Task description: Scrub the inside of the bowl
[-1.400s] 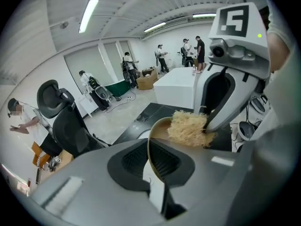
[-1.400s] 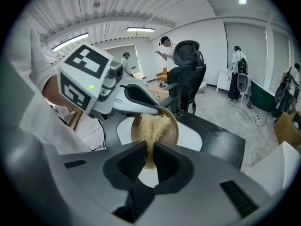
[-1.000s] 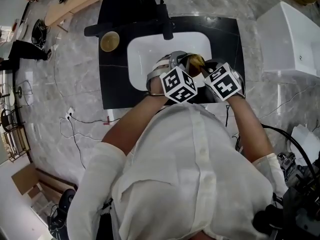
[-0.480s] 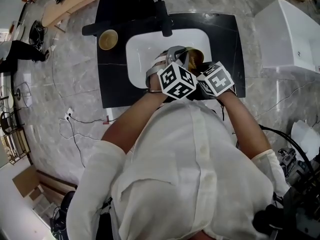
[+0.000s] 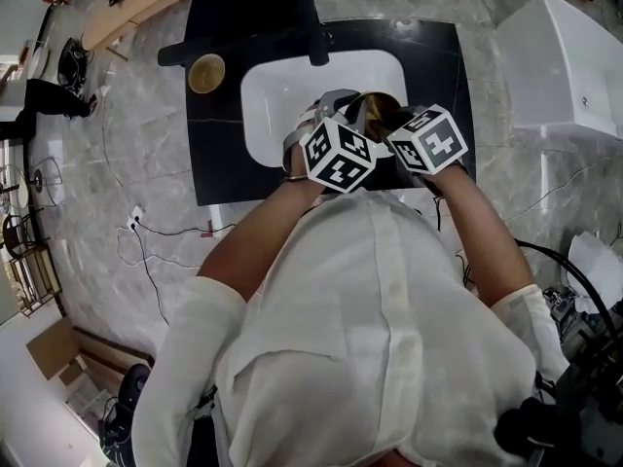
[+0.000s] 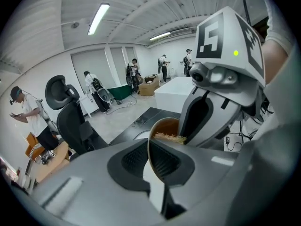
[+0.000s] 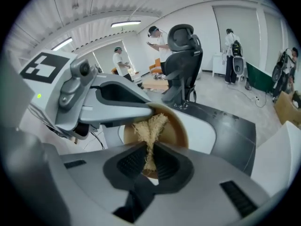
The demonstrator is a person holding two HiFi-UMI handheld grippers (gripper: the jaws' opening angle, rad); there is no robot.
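Head view steeply down over the sink (image 5: pixel 277 105), gripper views close-up, facing each other, sharing the bowl (image 7: pixel 178 128).

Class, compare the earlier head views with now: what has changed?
The right gripper, shut on the straw-coloured fibre scrubber, swung towards the left gripper, then back, rubbing inside the brown bowl. The left gripper stays clamped on the bowl's rim over the white sink.
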